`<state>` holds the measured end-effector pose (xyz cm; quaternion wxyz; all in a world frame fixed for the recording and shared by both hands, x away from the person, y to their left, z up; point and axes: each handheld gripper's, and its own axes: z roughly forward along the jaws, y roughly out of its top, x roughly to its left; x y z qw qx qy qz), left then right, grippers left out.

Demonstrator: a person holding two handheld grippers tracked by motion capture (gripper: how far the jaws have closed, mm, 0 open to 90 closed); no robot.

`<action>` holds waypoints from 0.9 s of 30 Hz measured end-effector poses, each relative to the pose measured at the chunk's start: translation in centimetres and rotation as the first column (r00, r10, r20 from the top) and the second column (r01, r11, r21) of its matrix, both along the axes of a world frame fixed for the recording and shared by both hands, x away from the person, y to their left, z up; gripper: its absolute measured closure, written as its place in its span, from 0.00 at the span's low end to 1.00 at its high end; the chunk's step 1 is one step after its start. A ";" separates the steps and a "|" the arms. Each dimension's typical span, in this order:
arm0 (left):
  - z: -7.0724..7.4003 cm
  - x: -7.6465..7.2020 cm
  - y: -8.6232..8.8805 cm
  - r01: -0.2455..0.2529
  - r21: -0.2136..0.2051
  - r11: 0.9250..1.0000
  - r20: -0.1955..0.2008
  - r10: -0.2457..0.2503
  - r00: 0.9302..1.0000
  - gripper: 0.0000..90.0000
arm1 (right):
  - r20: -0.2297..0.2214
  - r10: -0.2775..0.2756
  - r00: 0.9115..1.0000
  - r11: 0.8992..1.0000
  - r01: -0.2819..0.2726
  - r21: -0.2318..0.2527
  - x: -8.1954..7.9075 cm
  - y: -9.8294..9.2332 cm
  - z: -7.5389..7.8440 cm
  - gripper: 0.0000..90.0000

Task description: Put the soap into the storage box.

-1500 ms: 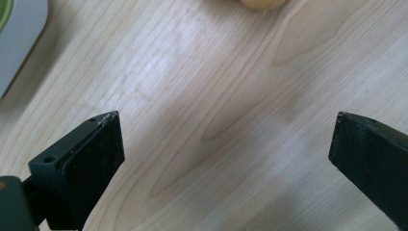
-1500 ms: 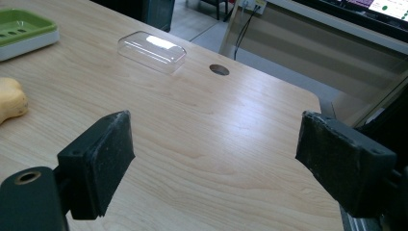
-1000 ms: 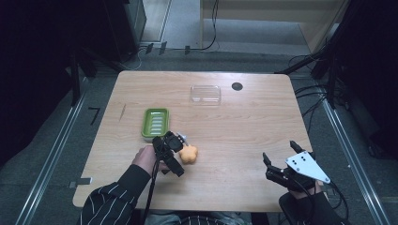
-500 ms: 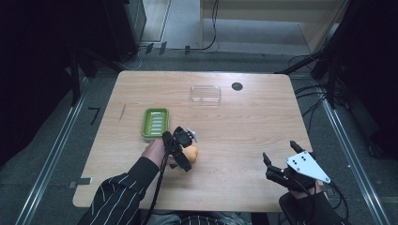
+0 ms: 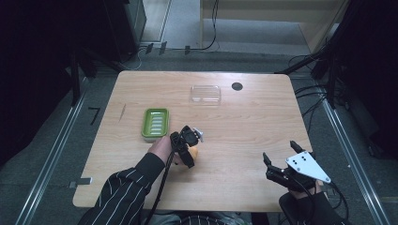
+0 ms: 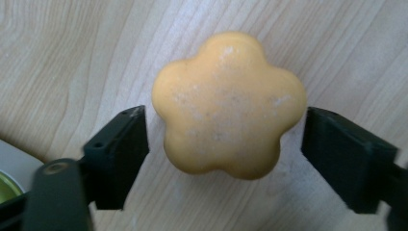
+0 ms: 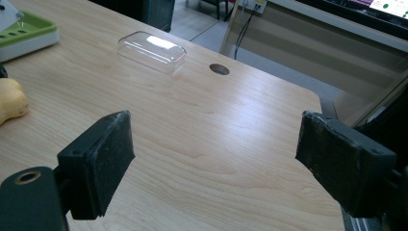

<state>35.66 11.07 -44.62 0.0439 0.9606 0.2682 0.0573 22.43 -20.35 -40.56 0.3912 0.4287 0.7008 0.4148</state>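
An orange flower-shaped soap (image 6: 228,106) lies flat on the wooden table (image 5: 244,122). My left gripper (image 6: 223,139) points down over it, one jaw on each side. The jaws have just been closing on the soap; a thin gap still shows at the left pad, and the right pad is at its edge. In the high view the left gripper (image 5: 187,145) covers most of the soap (image 5: 192,153). Near the table's front right my right gripper (image 5: 279,151) hovers open and holds nothing; the right gripper view has the right gripper (image 7: 214,144) wide above bare wood, with the soap (image 7: 9,98) at far left.
A green soap dish (image 5: 155,123) sits just left of and behind the left hand. A clear plastic lid (image 5: 205,93) lies farther back, beside a round cable hole (image 5: 237,86). A striped sleeve (image 5: 122,192) comes in from the bottom.
The left hand has moved right, from beside the soap to over it, so the soap now lies between its jaws. The right gripper has kept still.
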 end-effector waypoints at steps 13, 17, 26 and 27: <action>-0.6 0.0 0.1 0.034 0.028 0.999 -0.009 -0.034 0.999 0.33 | -0.001 0.005 1.000 1.000 -0.005 -0.001 0.0 0.0 0.0 0.15; -0.7 -0.1 0.2 0.045 0.028 0.999 -0.006 -0.044 0.999 0.37 | -0.003 0.004 1.000 1.000 -0.005 -0.002 0.0 0.0 0.0 0.15; -0.7 -0.2 0.5 0.041 0.024 0.999 -0.004 -0.041 0.999 0.44 | -0.003 0.004 1.000 1.000 -0.004 0.001 0.1 0.0 0.0 0.15; -0.7 -0.1 0.5 0.043 0.026 0.999 -0.004 -0.043 0.999 0.44 | -0.003 0.005 1.000 1.000 -0.005 0.000 0.1 0.0 0.0 0.15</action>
